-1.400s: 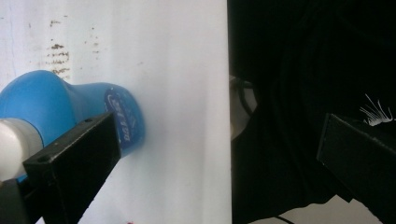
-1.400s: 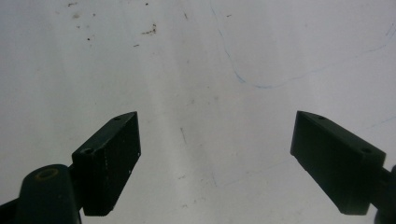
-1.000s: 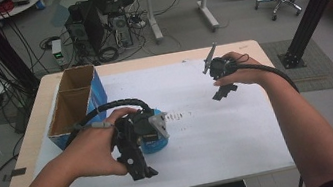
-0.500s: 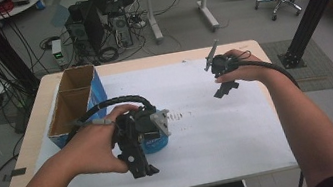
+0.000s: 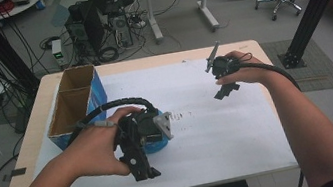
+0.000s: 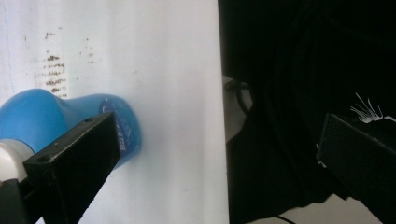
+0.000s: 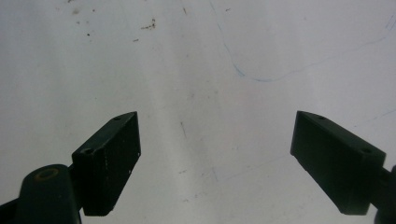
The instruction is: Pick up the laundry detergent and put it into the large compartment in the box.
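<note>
The left tool (image 5: 138,148) sits low and left of the middle in the high view, held in the person's left hand (image 5: 95,150). Its two black jaws are wide apart. In the left gripper view, one jaw is at the lower left, right in front of a blue bottle (image 6: 56,116), and the other jaw is at the far right, past the desk edge. I cannot tell if the near jaw touches the bottle. The bottle lies on its side on the white sheet (image 5: 220,125) that covers the desk (image 5: 40,111). In the high view, the blue bottle (image 5: 155,146) peeks out from under the left tool.

The right tool (image 5: 222,77) is in the upper right part of the high view, held in the right hand (image 5: 241,69) above the white sheet. Its jaws are wide apart too, with nothing between them. The right gripper view shows the sheet with small dark specks and a thin blue line.

A cardboard box (image 5: 72,101) with blue sides stands at the left of the desk, near the left hand. It is open on top and has two parts.
</note>
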A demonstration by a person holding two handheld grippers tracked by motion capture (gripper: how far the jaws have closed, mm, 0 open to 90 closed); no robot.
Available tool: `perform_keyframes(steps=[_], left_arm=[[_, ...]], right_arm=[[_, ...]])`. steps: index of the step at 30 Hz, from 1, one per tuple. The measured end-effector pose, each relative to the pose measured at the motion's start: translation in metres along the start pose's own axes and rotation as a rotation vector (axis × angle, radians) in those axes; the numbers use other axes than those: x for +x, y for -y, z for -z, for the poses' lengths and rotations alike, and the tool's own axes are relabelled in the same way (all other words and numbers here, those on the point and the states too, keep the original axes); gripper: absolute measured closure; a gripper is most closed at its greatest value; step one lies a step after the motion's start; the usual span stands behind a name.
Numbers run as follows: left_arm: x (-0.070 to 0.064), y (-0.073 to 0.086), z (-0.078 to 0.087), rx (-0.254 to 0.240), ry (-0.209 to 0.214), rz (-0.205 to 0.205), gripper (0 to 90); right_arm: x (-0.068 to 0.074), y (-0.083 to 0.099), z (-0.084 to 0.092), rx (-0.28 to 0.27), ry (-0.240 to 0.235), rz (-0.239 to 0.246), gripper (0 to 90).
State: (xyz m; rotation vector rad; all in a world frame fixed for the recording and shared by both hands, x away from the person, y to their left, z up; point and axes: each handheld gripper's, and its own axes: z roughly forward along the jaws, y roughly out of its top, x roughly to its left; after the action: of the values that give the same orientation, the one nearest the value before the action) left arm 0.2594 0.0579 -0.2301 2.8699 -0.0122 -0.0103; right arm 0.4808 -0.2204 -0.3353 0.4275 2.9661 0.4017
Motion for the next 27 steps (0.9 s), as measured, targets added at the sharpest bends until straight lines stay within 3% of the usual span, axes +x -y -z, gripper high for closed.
perform_keyframes(steps=[8, 13, 21, 27], left_arm=[[0.0, 0.001, 0.005, -0.014, -0.021, 0.013, 0.1], [0.002, 0.001, 0.012, 0.011, -0.039, 0.035, 0.1], [0.016, 0.0, 0.031, 0.005, -0.061, 0.077, 0.1], [0.032, 0.001, 0.033, 0.019, -0.088, 0.118, 0.1]], right_arm=[[0.0, 0.002, -0.008, 0.013, -0.014, 0.004, 16.2], [0.001, 0.0, -0.006, -0.006, -0.015, 0.015, 16.1], [0.005, -0.004, -0.008, -0.005, -0.011, 0.027, 16.1], [0.007, -0.007, -0.009, -0.006, -0.014, 0.037, 16.1]])
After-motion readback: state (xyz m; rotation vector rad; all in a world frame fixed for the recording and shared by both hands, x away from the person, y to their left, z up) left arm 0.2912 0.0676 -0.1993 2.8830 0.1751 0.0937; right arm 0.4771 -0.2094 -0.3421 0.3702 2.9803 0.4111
